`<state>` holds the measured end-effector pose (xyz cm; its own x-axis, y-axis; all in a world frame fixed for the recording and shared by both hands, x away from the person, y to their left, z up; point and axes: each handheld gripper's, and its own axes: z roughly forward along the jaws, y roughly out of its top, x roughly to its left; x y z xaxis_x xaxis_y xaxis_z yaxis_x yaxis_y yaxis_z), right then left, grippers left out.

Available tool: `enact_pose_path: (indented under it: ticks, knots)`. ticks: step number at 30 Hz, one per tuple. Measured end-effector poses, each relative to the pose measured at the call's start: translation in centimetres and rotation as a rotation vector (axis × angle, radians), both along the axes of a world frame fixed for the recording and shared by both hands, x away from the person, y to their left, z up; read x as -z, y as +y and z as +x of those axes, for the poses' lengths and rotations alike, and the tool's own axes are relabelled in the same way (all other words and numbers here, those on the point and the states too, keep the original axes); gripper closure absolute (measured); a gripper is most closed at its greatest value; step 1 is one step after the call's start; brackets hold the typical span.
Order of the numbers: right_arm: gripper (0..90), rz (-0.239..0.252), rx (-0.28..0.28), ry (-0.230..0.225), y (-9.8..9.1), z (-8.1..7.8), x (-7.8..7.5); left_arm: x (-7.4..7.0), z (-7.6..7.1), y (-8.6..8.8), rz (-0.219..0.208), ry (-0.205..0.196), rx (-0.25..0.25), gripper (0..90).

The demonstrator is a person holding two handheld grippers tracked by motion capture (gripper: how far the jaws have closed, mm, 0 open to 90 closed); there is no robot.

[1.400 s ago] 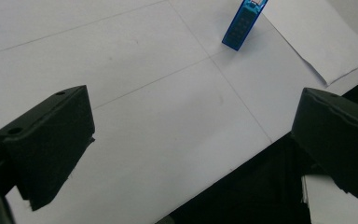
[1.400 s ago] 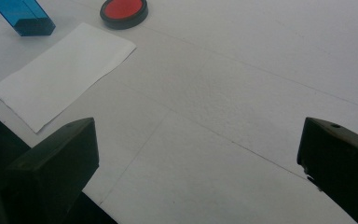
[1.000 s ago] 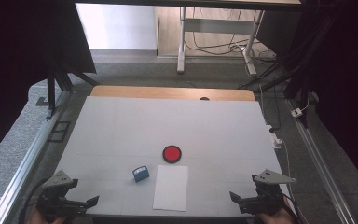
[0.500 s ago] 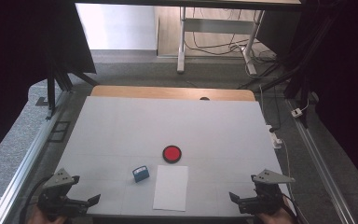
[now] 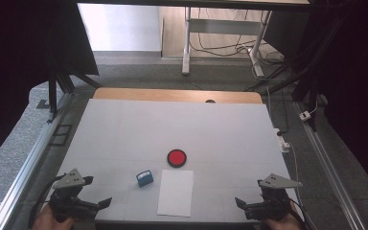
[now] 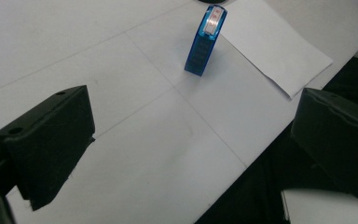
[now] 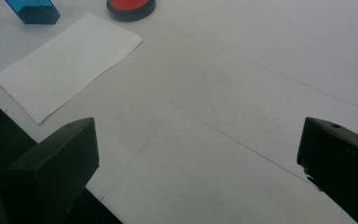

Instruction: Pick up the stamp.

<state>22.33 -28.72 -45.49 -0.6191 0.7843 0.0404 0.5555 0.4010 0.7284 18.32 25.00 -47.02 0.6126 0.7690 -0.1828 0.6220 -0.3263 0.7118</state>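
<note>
White worktop (image 5: 124, 129) takes up most of the high view, with a strip of bare wood along its far edge. Next biggest thing is the sheet of white paper (image 5: 176, 192) lying flat near the front edge, roughly in the middle between the two hands.

Left hand-held gripper (image 5: 100, 203) sits at the near left corner, jaws spread wide apart with nothing in them. Its own view has the two black jaws well apart over bare worktop, and the blue stamp (image 6: 205, 39) stands a bit ahead of them, not touching either one. Right hand-held gripper (image 5: 239, 203) is at the near right corner, same story: jaws wide apart, holding nothing, hovering over bare surface by the front edge.

Red round pad in a black rim (image 5: 177, 157) sits just beyond the far end of the paper, close to it, but I can't tell if they actually touch.

Smallest is that little blue see-through stamp (image 5: 144, 178): upright on the worktop, just left of the paper's far left corner, near the red pad, and well apart from both grippers.
</note>
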Motion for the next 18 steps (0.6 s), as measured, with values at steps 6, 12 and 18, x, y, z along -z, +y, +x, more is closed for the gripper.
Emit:
enact_pose_path:
  ticks: [6, 12, 18]
  knots:
    - [0.0, -0.002, -0.006, -0.001, 0.0, 0.0, 0.0, 0.1, 0.7, -0.6, 0.007, -0.009, 0.009, 0.0]
    - [0.0, -0.002, -0.008, 0.0, 0.1, 0.0, 0.0, 0.4, 1.5, -1.5, 0.016, -0.011, 0.028, 0.0]
    - [0.0, -0.003, -0.012, -0.001, 0.1, 0.0, 0.0, 0.5, 2.5, -2.2, 0.002, -0.011, 0.054, 0.0]
